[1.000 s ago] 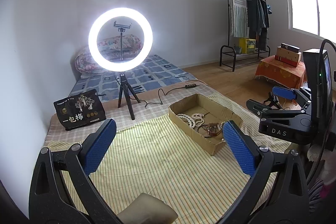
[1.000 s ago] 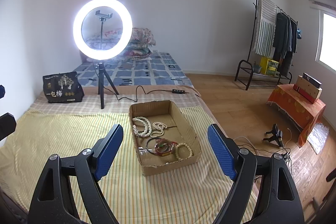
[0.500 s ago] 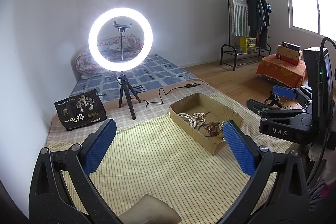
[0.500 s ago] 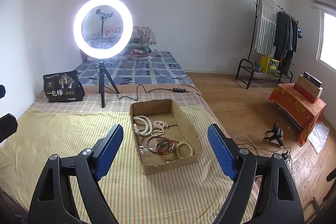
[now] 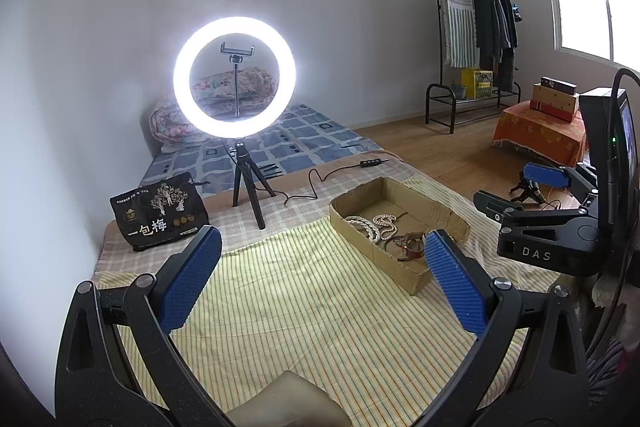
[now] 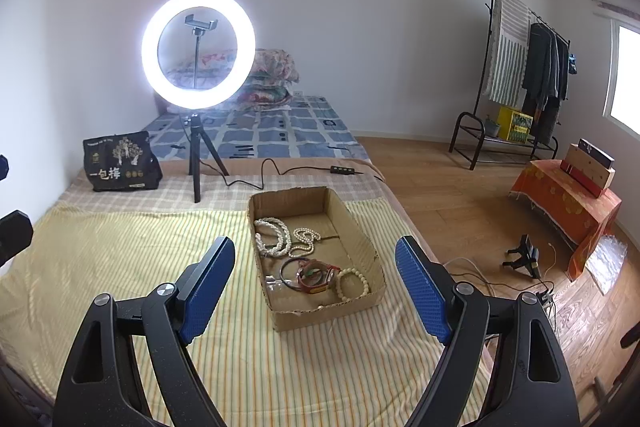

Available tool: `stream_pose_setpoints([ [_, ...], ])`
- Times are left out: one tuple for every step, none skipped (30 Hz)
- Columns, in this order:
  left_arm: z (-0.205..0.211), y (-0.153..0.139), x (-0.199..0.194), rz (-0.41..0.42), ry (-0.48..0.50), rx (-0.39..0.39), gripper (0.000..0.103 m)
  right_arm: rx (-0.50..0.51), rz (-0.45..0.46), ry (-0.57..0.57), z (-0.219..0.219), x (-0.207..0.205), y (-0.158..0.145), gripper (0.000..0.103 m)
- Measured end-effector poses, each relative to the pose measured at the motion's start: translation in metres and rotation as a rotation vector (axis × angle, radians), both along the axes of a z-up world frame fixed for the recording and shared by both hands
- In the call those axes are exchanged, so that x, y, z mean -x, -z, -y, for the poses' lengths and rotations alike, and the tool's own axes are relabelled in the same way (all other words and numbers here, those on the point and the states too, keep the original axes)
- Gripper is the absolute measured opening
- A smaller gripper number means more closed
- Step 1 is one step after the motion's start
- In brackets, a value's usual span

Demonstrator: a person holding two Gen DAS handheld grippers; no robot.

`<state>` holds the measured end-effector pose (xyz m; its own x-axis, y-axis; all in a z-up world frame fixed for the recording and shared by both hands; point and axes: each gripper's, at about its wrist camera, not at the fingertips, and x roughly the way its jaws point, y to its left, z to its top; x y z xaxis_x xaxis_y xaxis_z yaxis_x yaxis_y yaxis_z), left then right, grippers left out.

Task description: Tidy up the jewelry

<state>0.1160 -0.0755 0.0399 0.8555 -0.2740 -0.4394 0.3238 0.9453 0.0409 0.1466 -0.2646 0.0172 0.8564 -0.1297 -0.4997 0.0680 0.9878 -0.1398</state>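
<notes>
Both the left claw (image 5: 320,275) and right claw (image 6: 316,287) hang spread apart and empty above the striped bedspread (image 6: 120,259), while the tangled pearl necklaces (image 6: 280,237) and bracelets (image 6: 320,275) in the cardboard box (image 6: 372,259) just beyond could snag together if one is lifted.

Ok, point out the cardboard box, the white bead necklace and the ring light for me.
cardboard box (image 6: 362,245), right wrist view, on its right inner wall.
white bead necklace (image 6: 276,235), right wrist view, on the coiled strands.
ring light (image 6: 150,59), right wrist view, on the glowing ring's left side.
</notes>
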Motion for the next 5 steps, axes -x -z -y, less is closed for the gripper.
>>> stream_pose_setpoints([
  [0.0000, 0.0000, 0.0000, 0.000, 0.003, 0.000, 0.103, 0.000, -0.001, -0.001, -0.0002, 0.0001, 0.0000, 0.082],
  [-0.0008, 0.0000, -0.0005, -0.001, 0.003, 0.000, 0.103, 0.001, -0.002, -0.001, -0.0001, -0.0005, 0.0008, 0.082],
  [-0.0002, 0.0001, 0.0001, -0.001, -0.001, -0.001, 0.103, 0.002, -0.003, -0.002, -0.0004, -0.0003, 0.0013, 0.082],
  [-0.0019, 0.0001, -0.0007, 0.000, -0.005, -0.001, 0.103, 0.003, -0.004, -0.002, -0.0005, -0.0001, 0.0015, 0.082],
  [-0.0041, -0.0002, -0.0017, 0.002, -0.012, 0.000, 0.103, 0.004, -0.004, -0.001, -0.0002, -0.0001, 0.0021, 0.082],
])
